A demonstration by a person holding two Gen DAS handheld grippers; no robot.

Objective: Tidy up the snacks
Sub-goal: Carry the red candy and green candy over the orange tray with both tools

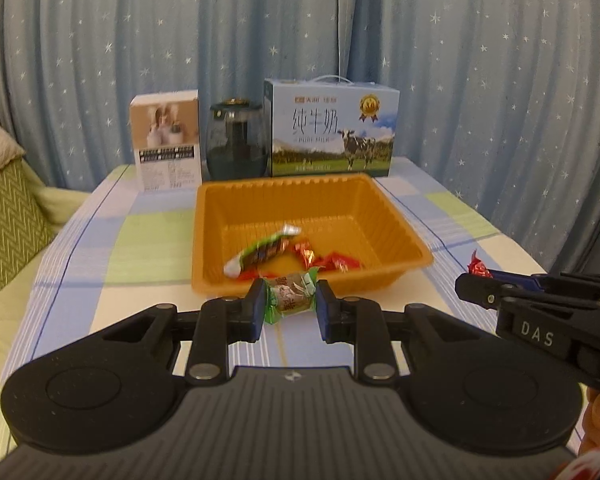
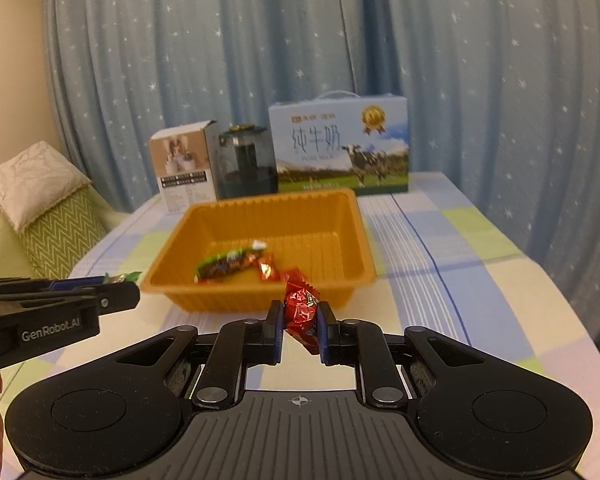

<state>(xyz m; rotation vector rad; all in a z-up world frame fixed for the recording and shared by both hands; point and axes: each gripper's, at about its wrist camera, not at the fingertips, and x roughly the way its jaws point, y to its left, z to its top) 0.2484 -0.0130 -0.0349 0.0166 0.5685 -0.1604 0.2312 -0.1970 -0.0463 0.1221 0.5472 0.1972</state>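
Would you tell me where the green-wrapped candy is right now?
The green-wrapped candy is clamped in the left gripper, just before the orange tray's near rim.

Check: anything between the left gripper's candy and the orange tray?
Nothing. In the left wrist view the green-wrapped candy, clamped in the left gripper, sits just before the orange tray near rim; only checked tablecloth shows below.

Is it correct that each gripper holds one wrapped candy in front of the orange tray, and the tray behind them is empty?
Not quite. The orange tray is not empty: the right wrist view shows a long green-ended snack bar and red candies inside. The rest holds: the left gripper holds a green-wrapped candy, and the right gripper holds a red one.
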